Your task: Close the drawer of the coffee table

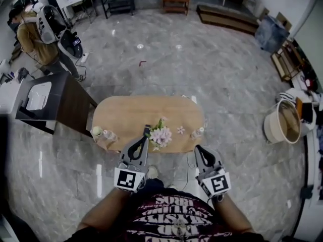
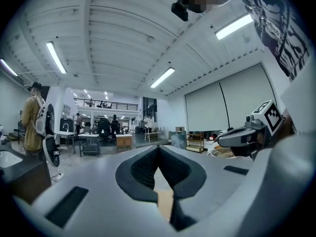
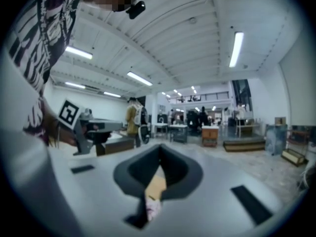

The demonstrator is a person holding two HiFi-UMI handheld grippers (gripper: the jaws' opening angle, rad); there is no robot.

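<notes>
The coffee table has an oval wooden top and stands on the marble floor just in front of me. No drawer shows from above. A bunch of pale flowers stands near its near edge. My left gripper is shut and empty, raised over that near edge beside the flowers. My right gripper is also shut and empty, raised just short of the table's right end. In the left gripper view the jaws meet, with the right gripper alongside. In the right gripper view the closed jaws sit above the wooden top.
Small bottles stand at the table's left end and another at its right. A dark cabinet with a sink is close to the left. A person with a backpack stands far left. A round beige tub sits to the right.
</notes>
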